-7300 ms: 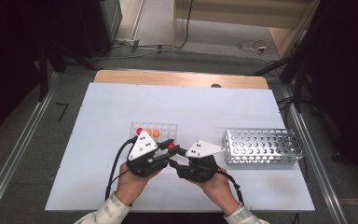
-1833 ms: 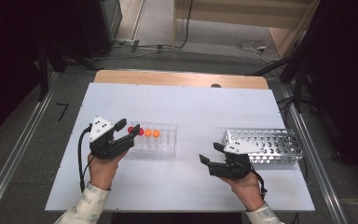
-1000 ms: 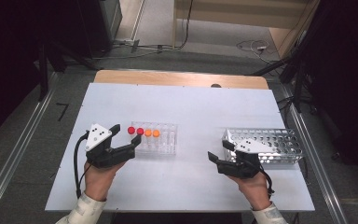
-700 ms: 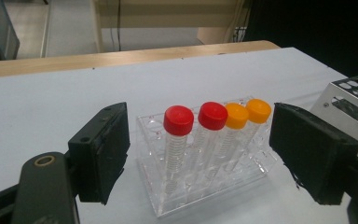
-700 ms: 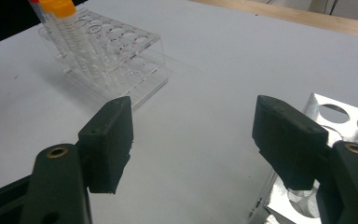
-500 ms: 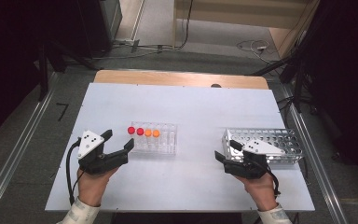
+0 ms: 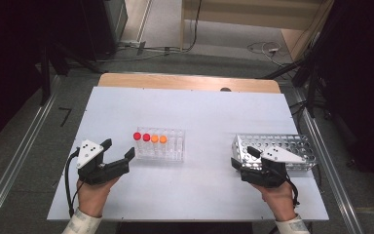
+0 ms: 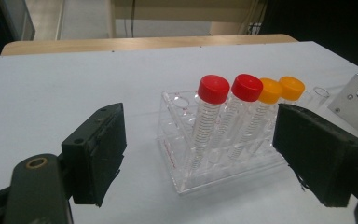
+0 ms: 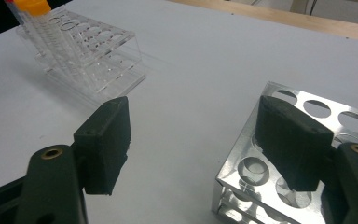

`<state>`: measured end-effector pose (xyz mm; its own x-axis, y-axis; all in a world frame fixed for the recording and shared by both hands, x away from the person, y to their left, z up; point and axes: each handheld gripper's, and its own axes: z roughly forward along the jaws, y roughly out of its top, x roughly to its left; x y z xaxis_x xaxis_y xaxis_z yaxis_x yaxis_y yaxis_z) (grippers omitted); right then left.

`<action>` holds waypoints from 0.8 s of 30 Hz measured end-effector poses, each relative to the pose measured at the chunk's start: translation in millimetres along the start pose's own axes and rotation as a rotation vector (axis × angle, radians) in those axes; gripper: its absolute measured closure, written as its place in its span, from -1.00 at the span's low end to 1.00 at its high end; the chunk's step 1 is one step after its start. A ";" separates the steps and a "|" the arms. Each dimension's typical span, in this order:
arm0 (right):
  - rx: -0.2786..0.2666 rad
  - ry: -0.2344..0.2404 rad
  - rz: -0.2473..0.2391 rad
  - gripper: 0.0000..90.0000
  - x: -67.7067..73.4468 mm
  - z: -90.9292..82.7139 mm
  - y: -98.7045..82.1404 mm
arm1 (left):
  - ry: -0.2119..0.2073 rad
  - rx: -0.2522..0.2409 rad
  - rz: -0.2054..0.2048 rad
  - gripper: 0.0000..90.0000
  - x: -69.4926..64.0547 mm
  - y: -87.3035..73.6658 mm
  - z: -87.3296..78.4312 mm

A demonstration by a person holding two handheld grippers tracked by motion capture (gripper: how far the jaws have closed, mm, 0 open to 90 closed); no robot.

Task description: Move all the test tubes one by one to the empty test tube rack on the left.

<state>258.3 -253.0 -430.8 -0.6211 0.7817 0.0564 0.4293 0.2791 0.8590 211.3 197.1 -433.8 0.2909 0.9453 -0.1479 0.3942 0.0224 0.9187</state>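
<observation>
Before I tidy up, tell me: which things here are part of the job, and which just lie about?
In the job:
clear rack
capped tubes
metal rack
left gripper, open
right gripper, open

Lying about:
cables on the floor
wooden board behind the table

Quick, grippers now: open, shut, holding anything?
Left gripper: open, holding nothing, jaws just opening a little.
Right gripper: open, holding nothing, one jaw over the metal rack.
</observation>
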 end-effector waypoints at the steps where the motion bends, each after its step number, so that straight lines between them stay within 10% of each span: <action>1: -0.001 -0.004 0.002 -0.44 -0.8 -0.9 -0.4 | 0.006 0.000 -0.001 -0.61 1.0 -0.5 -0.2; 24: -0.025 -0.061 0.032 -0.45 -21.4 -17.9 -9.4 | 0.064 0.016 -0.029 -0.69 17.9 -10.4 -0.8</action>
<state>255.8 -282.4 -430.9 -0.5657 0.8229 0.0532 0.4314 0.2403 0.8696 211.7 214.0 -445.7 0.2234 0.9631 -0.1503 0.4158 0.0453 0.9083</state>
